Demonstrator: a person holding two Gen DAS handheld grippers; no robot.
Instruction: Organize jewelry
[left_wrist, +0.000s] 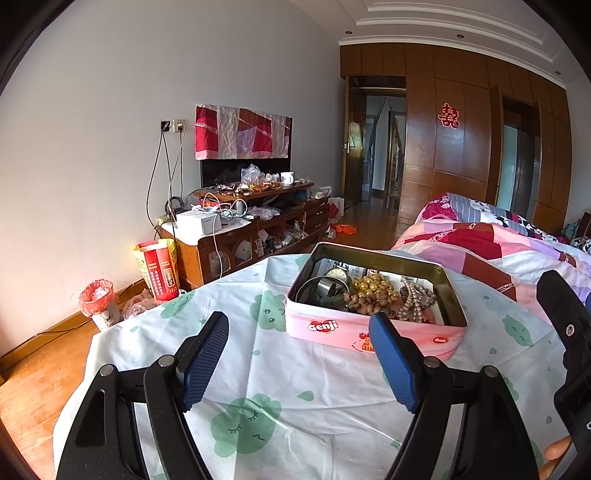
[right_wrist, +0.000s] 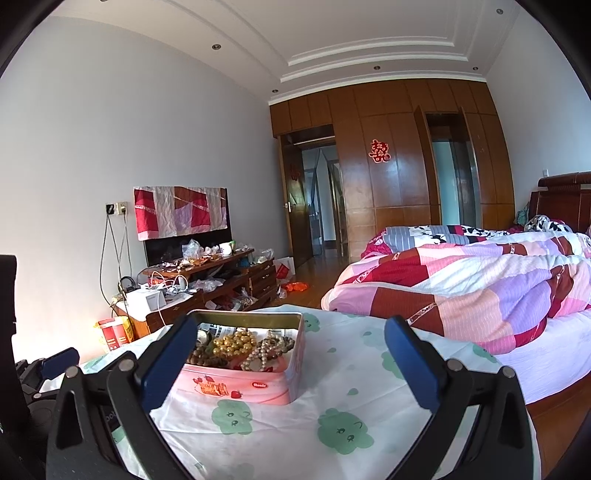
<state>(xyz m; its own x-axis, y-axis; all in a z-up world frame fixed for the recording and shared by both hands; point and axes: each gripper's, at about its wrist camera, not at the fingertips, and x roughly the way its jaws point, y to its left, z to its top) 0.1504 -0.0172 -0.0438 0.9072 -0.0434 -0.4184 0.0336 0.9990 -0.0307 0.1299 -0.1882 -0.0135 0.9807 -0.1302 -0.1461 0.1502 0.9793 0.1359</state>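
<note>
Fingers of the left gripper (left_wrist: 299, 354) are spread wide apart w/ nothing between them, blue pads (left_wrist: 203, 365) facing in, hovering over the desk (left_wrist: 295, 413), which wears a white cloth w/ green cloud faces. Just ahead, slightly right of centre, sits the pink tin (left_wrist: 373, 295), lid off, "Genji" on its front wall. Inside, L to R: silver bangles (left_wrist: 325, 288) w/ a watch face (left_wrist: 338, 274) behind them, brown wooden beads (left_wrist: 365, 301), gold beads (left_wrist: 375, 284), then a pale bead strand (left_wrist: 415, 299). At the far right edge of the left view, part of the right gripper's black frame shows.

Right gripper (right_wrist: 291, 360) fingers also stand wide apart, empty, above the desk; the tin (right_wrist: 258, 384) lies near its left finger (right_wrist: 170, 365), apart from it as far as can be told. Beyond the desk: cluttered wooden cabinet (right_wrist: 221, 280) at left, wardrobe (right_wrist: 391, 173) mid-back, bed w/ patchwork quilt (right_wrist: 480, 284) at right.
</note>
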